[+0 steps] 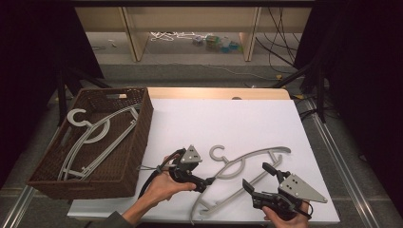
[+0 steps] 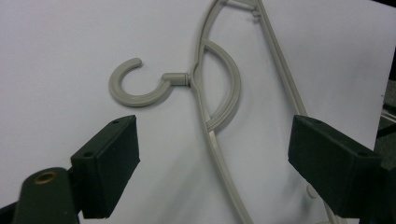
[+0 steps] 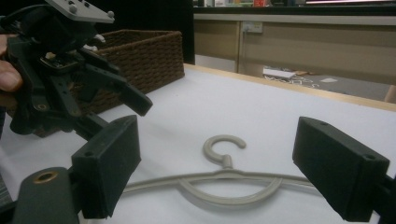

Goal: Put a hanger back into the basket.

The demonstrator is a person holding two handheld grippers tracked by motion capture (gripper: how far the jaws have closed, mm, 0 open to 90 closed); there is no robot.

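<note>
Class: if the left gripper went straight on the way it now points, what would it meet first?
Probably the grey hanger on the white table: the left gripper is open, its fingers straddling the hanger's arm below the hook.

Even overhead light, soft shadows, dark surroundings, near jaws blurred.

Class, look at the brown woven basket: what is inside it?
The woven basket holds grey plastic hangers, at least two, overlapping, hooks towards the far end. Their exact number and the basket floor beneath them are covered or too dark to tell.
</note>
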